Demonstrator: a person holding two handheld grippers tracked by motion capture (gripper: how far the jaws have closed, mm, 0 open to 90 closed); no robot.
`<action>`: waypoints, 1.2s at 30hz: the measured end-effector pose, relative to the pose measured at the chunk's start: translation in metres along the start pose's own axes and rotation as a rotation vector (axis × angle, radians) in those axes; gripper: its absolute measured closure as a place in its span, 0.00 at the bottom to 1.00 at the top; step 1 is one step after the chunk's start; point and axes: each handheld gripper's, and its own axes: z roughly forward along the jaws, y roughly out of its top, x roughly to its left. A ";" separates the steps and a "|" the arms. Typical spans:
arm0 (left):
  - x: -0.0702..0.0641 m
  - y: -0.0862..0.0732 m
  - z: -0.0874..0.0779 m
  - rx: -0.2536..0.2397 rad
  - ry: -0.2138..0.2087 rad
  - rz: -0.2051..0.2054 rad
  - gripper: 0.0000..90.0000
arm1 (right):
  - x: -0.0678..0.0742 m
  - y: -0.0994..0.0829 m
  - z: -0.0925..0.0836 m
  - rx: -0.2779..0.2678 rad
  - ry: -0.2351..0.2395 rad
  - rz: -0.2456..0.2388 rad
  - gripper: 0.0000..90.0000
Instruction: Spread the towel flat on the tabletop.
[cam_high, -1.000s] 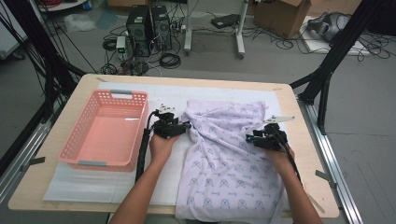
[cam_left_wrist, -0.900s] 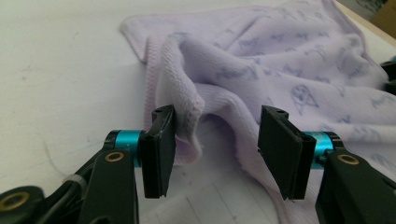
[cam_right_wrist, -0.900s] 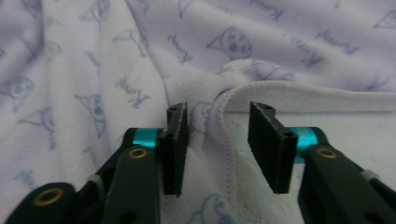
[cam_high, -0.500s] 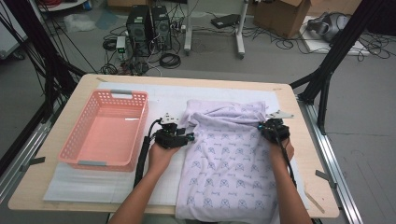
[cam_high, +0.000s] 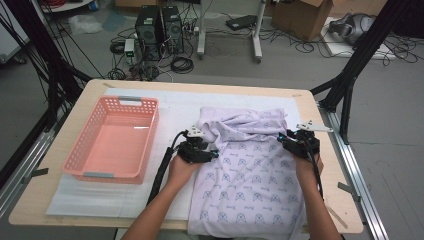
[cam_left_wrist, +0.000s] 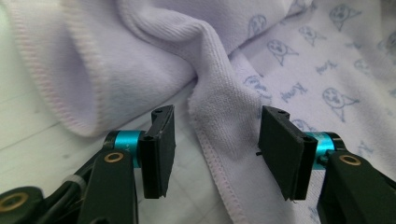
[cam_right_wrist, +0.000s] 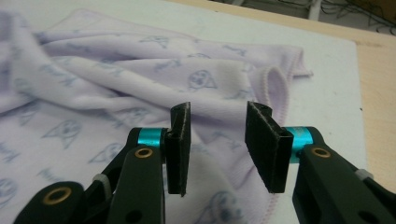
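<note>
Mid-fold: your lilac printed blanket (cam_high: 250, 175) lies on the tabletop (cam_high: 320, 100) beside the pink basket (cam_high: 114, 141), far end bunched; left tool (cam_left_wrist: 212, 144) and right tool (cam_right_wrist: 217, 140) just reopened, gripping nothing—next, re-pinch the hems.

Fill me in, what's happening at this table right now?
A person is working a lilac printed towel spread on the table with a handheld gripper in each hand. The left gripper sits at the towel's left hem with its jaws apart around a ridge of fabric, having just opened wider. The right gripper hovers at the right edge, jaws also just opened, nothing pinched. The towel's far end is bunched. A pink basket sits empty to the left.
</note>
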 end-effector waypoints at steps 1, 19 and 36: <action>-0.003 0.000 0.001 0.005 0.008 0.018 0.53 | 0.002 0.000 -0.003 -0.008 0.014 -0.011 0.67; 0.057 -0.003 -0.029 -0.084 0.342 -0.159 0.96 | -0.011 -0.037 -0.024 0.034 0.145 0.040 0.61; 0.053 -0.008 -0.033 -0.083 0.182 -0.196 0.66 | -0.003 -0.034 -0.035 0.016 0.267 0.051 0.62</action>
